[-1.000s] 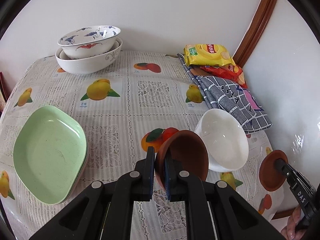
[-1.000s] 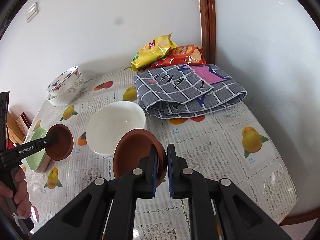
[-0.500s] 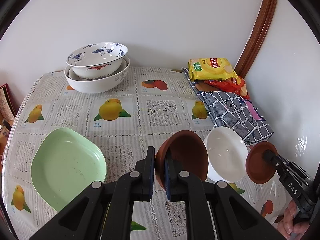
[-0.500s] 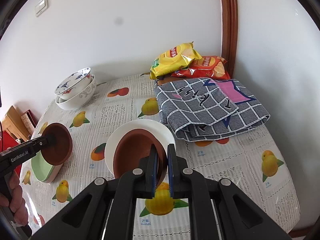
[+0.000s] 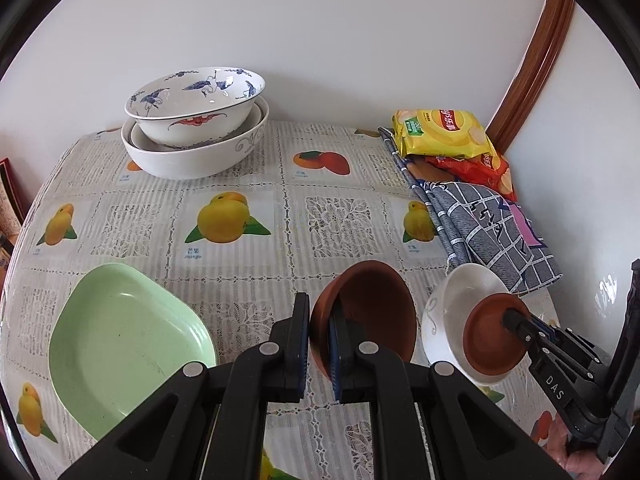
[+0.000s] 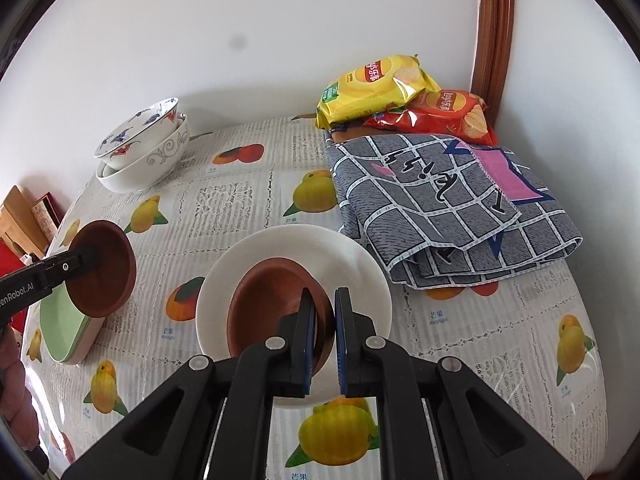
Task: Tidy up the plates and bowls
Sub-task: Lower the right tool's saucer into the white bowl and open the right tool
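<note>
My left gripper [image 5: 319, 336] is clamped on the rim of a brown bowl [image 5: 370, 308], holding it tilted in the air above the table [image 5: 296, 216], between the green plates and the white bowl. In the right view that same bowl [image 6: 105, 268] hangs over the near end of the green plates [image 6: 66, 326], w/ the left gripper [image 6: 86, 258] coming in from the left edge.

My right gripper [image 6: 322, 332] is shut on the rim of a second brown bowl [image 6: 272, 304] — it sits down inside the white bowl [image 6: 352, 264], though I can't tell if the bottoms touch. From the left view the second brown bowl [image 5: 494, 334] shows inside the white bowl [image 5: 452, 300], w/ the right gripper [image 5: 516, 322] on its far rim.

Green plates [image 5: 120, 356]: a stack at the table's left-front, resting flat. At the back-left, a blue-patterned bowl [image 5: 196, 100] is nested in a larger white serving bowl [image 5: 188, 156], apparently w/ another bowl between them.

Back-right corner — a yellow chip bag [image 6: 376, 86] lying partly on a red chip bag [image 6: 444, 114], both next to the wooden door frame [image 6: 494, 40]. A folded grey checked cloth [image 6: 448, 208] lies just in front of the bags; its near edge is just beside the white bowl.
</note>
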Motion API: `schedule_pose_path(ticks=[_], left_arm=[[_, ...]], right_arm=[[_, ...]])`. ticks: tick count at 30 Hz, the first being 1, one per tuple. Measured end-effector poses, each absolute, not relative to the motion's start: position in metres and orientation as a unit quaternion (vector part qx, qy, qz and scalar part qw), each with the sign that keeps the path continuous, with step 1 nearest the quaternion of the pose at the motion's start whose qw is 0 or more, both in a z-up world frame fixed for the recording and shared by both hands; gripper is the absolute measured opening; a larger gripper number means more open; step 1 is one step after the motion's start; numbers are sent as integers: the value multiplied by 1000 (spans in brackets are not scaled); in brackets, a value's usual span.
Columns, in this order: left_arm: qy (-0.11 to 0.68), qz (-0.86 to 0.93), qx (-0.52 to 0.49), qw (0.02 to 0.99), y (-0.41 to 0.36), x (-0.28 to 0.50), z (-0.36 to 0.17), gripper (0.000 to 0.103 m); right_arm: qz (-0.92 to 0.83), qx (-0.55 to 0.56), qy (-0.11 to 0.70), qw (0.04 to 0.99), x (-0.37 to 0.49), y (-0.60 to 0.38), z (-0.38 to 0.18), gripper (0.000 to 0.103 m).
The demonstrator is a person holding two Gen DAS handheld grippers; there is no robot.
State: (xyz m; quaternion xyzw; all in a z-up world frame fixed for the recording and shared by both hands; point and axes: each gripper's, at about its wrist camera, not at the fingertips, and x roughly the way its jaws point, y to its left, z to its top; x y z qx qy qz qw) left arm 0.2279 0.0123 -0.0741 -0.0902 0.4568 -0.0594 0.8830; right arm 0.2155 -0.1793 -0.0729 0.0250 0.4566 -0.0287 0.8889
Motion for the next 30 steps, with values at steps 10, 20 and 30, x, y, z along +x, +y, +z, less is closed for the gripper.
schedule_pose_path(ticks=[10,20,30], left_arm=[[471,-59,-95,875,13,239,-91,9],[476,-62,-97,872,11,244,-97,9],[481,-65,-100,868,11,247,-102,9]], right_arm=[[-25,19,474,880,228,-173,-90,10],[-27,12,486,873,236,-172,-98,10],[-53,-19,503,862,245,-170,-108,10]])
